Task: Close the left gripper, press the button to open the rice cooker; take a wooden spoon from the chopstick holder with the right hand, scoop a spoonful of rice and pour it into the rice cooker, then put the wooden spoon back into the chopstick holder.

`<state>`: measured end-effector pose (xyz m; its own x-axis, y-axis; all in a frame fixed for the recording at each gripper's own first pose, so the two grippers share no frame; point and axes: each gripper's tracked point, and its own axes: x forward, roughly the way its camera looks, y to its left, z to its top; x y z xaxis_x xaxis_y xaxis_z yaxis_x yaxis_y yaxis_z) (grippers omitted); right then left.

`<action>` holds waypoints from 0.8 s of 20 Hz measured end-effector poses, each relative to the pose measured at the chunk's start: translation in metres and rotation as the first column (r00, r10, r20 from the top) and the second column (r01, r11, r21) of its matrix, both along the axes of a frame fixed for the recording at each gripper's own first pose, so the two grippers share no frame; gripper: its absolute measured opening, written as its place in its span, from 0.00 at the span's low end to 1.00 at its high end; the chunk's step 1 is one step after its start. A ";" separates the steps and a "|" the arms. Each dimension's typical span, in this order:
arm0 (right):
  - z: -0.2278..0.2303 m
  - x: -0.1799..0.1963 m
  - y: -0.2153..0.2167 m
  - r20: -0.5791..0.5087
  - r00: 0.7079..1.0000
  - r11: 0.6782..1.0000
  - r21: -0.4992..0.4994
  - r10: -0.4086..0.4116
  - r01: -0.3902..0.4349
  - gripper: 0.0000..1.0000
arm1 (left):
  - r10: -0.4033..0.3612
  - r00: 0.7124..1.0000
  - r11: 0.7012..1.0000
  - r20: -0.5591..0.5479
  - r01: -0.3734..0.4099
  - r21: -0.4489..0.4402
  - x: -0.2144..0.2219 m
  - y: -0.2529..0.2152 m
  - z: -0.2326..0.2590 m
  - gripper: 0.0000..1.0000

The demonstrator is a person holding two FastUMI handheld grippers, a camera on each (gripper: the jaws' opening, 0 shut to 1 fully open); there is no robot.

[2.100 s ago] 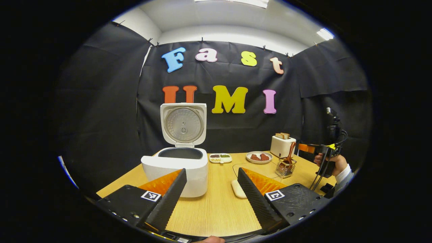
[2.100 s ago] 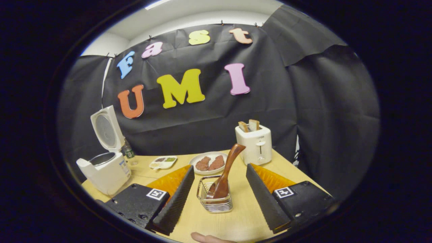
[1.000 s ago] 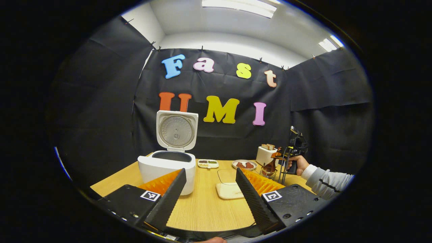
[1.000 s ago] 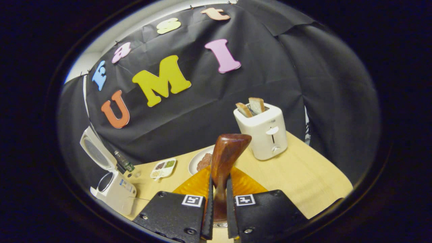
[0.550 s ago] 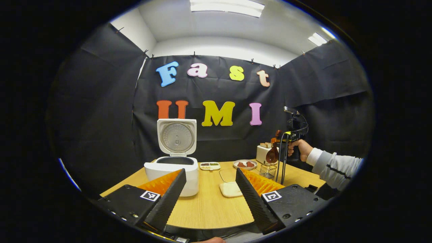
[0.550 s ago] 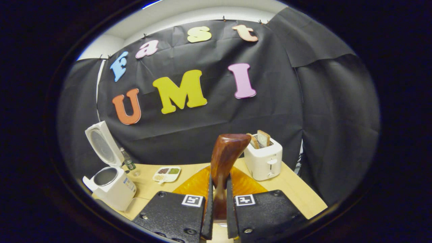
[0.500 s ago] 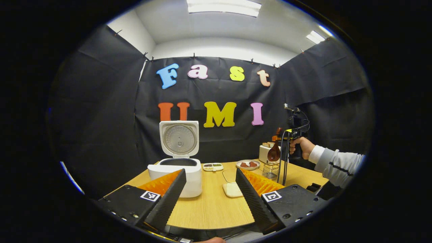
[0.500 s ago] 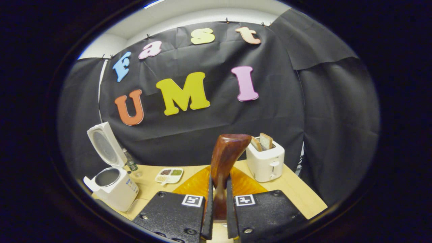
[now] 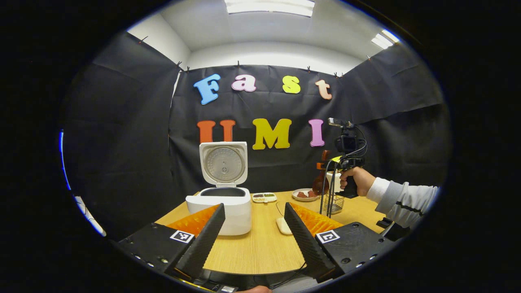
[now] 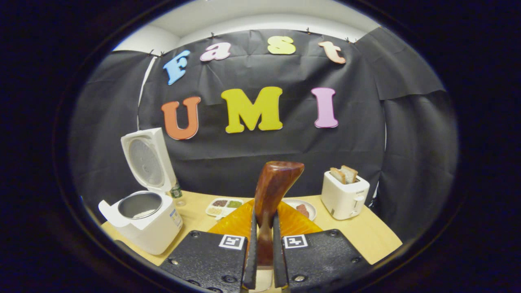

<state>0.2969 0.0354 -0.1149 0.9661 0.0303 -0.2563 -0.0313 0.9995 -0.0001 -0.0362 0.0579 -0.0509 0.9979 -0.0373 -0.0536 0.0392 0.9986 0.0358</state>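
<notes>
Right gripper [image 10: 262,260]: fingers clamped on the wooden spoon [image 10: 272,191], long axis upright, handle end uppermost, raised above the chopstick holder [image 9: 335,203]. Rice container [image 9: 281,224]: right of the open rice cooker [image 10: 142,221]; likely next stop. Left gripper [image 9: 253,236]: fingers spread, holding nothing.

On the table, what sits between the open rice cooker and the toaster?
In the right gripper view, a divided dish and a plate of food lie between the rice cooker and the toaster.

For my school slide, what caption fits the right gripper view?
Right tongs gripping a wooden spoon beside the open rice cooker.
</notes>
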 end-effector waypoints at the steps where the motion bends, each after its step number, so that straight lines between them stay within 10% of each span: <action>1: -0.008 -0.001 0.012 0.000 1.000 1.000 -0.022 0.008 -0.008 0.22 | 0.008 1.000 1.000 -0.001 -0.008 0.005 0.000 0.002 -0.001 0.93; 16: -0.130 0.000 0.040 -0.070 0.982 0.948 -0.278 -0.177 0.151 0.22 | 0.015 1.000 1.000 -0.013 -0.015 -0.025 0.006 0.014 -0.005 0.93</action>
